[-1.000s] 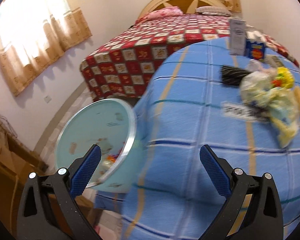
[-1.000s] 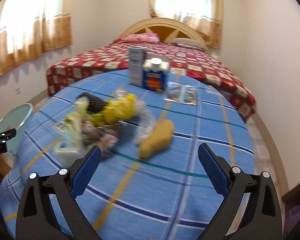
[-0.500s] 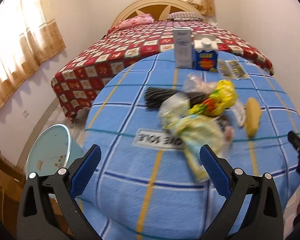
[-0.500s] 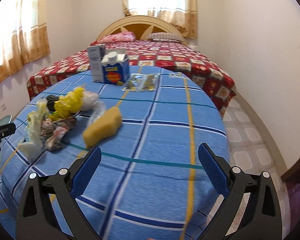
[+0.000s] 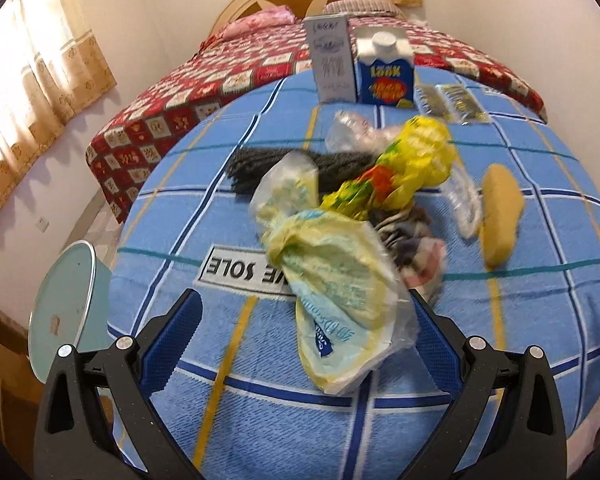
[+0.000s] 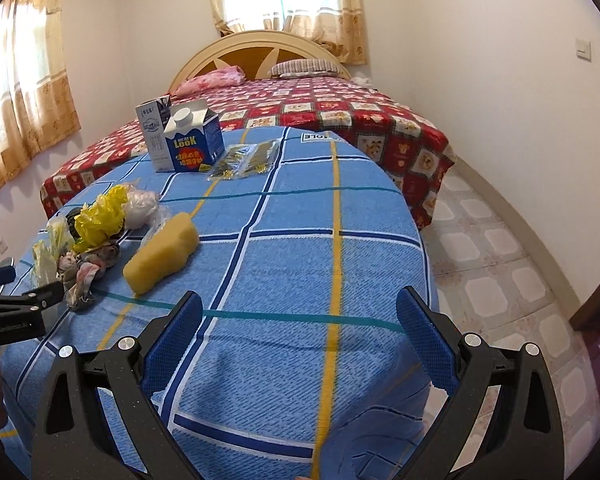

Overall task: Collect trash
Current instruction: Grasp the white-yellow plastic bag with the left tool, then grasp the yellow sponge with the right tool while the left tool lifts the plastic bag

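Right now my left gripper (image 5: 306,344) hangs with its jaws spread wide and nothing between them, the crumpled pale plastic bag (image 5: 332,276) lying at frame centre just ahead of the blue pads. Behind it the trash heap runs toward the upper middle: a yellow wrapper (image 5: 404,168), a dark mesh piece (image 5: 256,170), some clear plastic (image 5: 350,132) and a wad of rags (image 5: 412,240), all touching or overlapping. A yellow sponge (image 5: 500,216) lies apart at the right of the heap.

The bench (image 5: 228,400) wears a blue checked cloth whose rounded edge drops away at lower left, where a pale blue bin (image 5: 60,312) stands beside it on the floor. Two cartons (image 6: 188,140) stand upright at the far edge, flat packets (image 6: 244,160) just beside them.

My right gripper (image 6: 298,344) is equally wide open and empty, over a bare stretch of cloth at lower centre. To its right the bench edge falls to tiled floor (image 6: 500,264), with open room before the bed (image 6: 340,112).
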Tool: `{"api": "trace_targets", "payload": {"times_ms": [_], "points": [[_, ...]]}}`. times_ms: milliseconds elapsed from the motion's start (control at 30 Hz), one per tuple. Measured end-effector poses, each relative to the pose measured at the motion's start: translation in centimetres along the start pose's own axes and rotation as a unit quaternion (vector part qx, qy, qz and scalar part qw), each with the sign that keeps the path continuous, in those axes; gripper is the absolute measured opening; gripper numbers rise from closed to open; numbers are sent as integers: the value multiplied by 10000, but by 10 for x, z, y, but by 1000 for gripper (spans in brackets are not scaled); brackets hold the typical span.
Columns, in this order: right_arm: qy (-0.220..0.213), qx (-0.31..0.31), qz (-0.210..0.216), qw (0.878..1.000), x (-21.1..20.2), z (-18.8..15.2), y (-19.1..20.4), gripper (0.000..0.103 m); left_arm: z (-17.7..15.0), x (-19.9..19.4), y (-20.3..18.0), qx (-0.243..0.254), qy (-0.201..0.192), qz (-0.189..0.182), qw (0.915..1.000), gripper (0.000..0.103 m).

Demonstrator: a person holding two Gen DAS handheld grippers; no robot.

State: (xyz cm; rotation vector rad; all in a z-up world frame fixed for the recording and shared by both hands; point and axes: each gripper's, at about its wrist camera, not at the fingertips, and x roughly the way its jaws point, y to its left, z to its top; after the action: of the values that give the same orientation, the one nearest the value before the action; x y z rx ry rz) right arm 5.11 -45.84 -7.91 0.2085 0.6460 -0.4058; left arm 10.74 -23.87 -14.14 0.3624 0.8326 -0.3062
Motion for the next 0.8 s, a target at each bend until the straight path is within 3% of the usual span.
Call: {"api": "trace_targets", "payload": {"times_ms": [233, 300, 333, 367, 400, 633, 800], "points": [[-22, -83, 127, 9999, -2, -1, 10, 95, -8, -4, 23, -130, -45, -235, 9996, 92], [-14, -136, 151, 9998, -2, -2, 14, 95, -11, -4, 31, -148, 9, -369, 9992, 69], [-9, -155, 153, 9998, -2, -2, 16, 95, -12, -3, 35, -179, 54, -418, 9989, 66], [-3, -183, 162, 9997, -2, -3, 19, 95, -13, -2, 38, -204, 72, -450, 9987, 53], [7, -207, 177, 9996, -2, -3, 21, 95, -15, -1, 43, -220, 108, -496, 9985, 46], [64, -357, 323, 9988, -3, -1, 39, 95, -18, -12, 65, -264, -70, -479, 9985, 42], [-8, -492, 311, 9983, -1, 13, 57, 95, -20, -25, 81, -168, -314, -152, 9992, 43]]}}
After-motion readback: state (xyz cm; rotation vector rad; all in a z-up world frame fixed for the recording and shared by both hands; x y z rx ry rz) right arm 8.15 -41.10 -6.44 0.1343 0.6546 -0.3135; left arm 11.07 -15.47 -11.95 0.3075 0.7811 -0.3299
